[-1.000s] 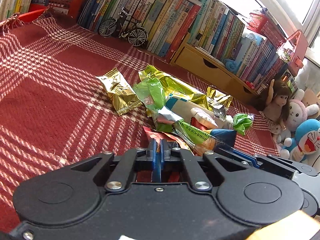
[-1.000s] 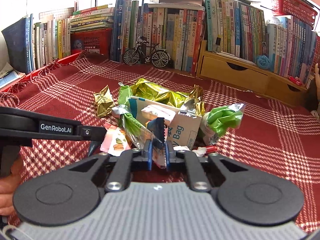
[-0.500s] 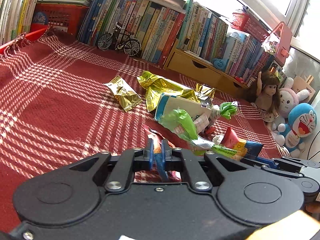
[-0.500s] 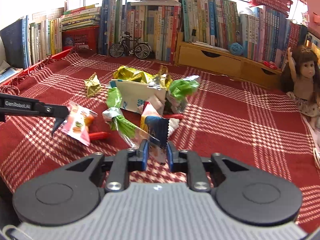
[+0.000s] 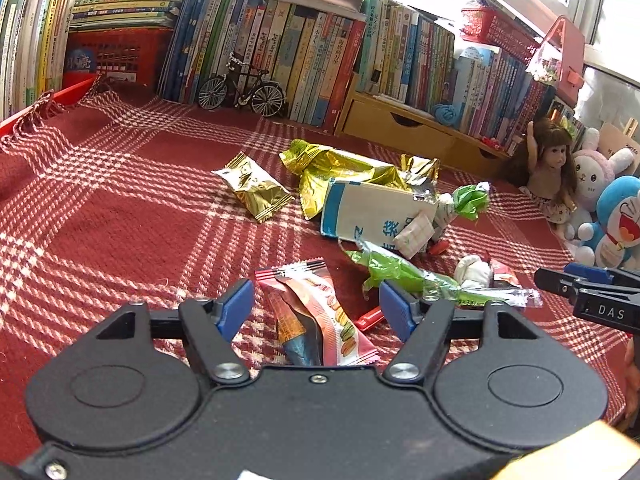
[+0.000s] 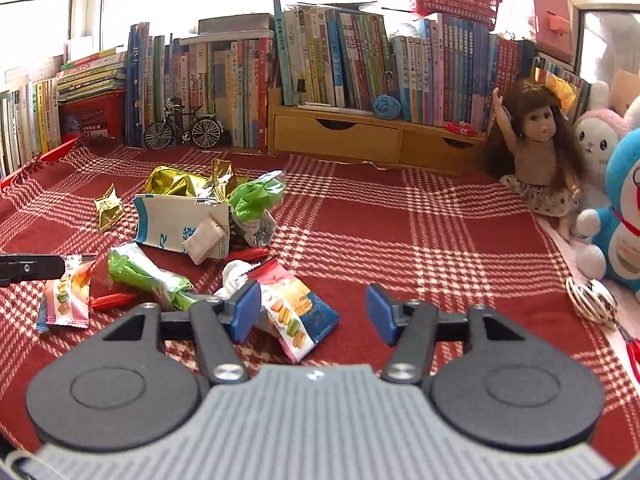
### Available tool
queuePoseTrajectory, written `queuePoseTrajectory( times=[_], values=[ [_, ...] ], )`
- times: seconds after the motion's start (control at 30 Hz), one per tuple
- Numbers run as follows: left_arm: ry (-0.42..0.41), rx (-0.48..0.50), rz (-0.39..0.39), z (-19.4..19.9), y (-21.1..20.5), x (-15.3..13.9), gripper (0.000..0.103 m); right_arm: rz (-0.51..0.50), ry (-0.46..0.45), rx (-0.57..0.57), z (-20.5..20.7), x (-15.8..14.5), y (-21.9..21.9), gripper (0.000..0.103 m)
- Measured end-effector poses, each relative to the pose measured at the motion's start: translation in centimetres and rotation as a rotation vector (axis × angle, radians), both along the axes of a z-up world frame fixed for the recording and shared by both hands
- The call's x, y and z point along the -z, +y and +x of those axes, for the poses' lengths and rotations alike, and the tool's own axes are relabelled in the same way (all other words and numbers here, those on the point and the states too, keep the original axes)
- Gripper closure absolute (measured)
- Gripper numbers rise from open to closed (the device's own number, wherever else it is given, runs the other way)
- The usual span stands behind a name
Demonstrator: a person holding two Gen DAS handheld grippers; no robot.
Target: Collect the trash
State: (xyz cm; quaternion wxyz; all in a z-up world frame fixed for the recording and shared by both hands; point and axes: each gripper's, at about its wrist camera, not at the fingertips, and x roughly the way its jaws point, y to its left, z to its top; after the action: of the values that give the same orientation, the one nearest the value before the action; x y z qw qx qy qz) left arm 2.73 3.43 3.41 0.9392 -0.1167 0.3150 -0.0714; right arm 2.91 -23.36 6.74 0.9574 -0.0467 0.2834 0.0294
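Snack wrappers lie scattered on a red plaid blanket (image 5: 120,216). My left gripper (image 5: 316,308) has its jaws opening; a pink macaron wrapper (image 5: 320,312) lies loose on the blanket between them, untouched by the pads. My right gripper (image 6: 312,312) is also opening, with a second macaron wrapper (image 6: 292,312) lying by its left pad, not pressed. Farther off lie a white and blue paper bag (image 5: 372,212) (image 6: 180,220), gold foil wrappers (image 5: 256,188), green wrappers (image 5: 400,272) (image 6: 148,272) and a crumpled white tissue (image 5: 474,270). The right gripper's tip (image 5: 588,292) shows at the left wrist view's right edge.
Rows of books (image 6: 320,64) and a wooden drawer unit (image 6: 360,136) line the back, with a model bicycle (image 5: 240,92) in front. A doll (image 6: 536,148) and plush toys (image 6: 616,208) sit at the right. Red plastic pieces (image 6: 112,302) lie among the wrappers.
Both grippers pulled back from the pile with a wrapper each, then their jaws opened and the wrappers dropped onto the blanket nearer the front.
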Motion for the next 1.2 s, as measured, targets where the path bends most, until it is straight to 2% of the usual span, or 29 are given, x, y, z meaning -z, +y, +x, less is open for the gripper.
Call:
queuePoseTrajectory(
  times=[0.13,0.33,0.43,0.5,0.53,0.6,0.67,1.03,1.2],
  values=[
    [0.028,-0.020,0.003,0.9,-0.6,0.8,0.032,-0.105,0.005,-0.062,1.8,0.5,1.2,0.025],
    [0.060,-0.032,-0.057,2.3,-1.0,1.7,0.031,-0.074,0.117,-0.122,4.6,2.3,1.7,0.024],
    [0.057,-0.034,-0.058,2.6,-1.2,2.0,0.039,-0.075,0.142,-0.144,4.7,3.3,2.4,0.025],
    [0.057,-0.036,-0.035,2.5,-1.4,2.0,0.056,-0.085,0.143,-0.155,4.6,3.6,2.7,0.026],
    [0.059,-0.039,-0.023,2.5,-1.4,2.1,0.065,-0.090,0.142,-0.158,4.5,3.7,2.8,0.028],
    [0.058,-0.038,-0.013,2.3,-1.3,2.0,0.065,-0.099,0.141,-0.167,4.2,3.7,2.8,0.036],
    [0.056,-0.037,-0.015,2.1,-1.1,2.0,0.067,-0.102,0.140,-0.169,4.0,3.5,2.7,0.049],
    [0.009,-0.039,-0.003,0.2,-0.1,0.4,0.068,-0.065,0.080,-0.119,2.2,1.4,1.4,0.066],
    [-0.007,-0.047,-0.004,-0.6,0.4,-0.2,0.068,-0.026,0.049,-0.078,1.2,0.3,0.4,0.078]
  ],
)
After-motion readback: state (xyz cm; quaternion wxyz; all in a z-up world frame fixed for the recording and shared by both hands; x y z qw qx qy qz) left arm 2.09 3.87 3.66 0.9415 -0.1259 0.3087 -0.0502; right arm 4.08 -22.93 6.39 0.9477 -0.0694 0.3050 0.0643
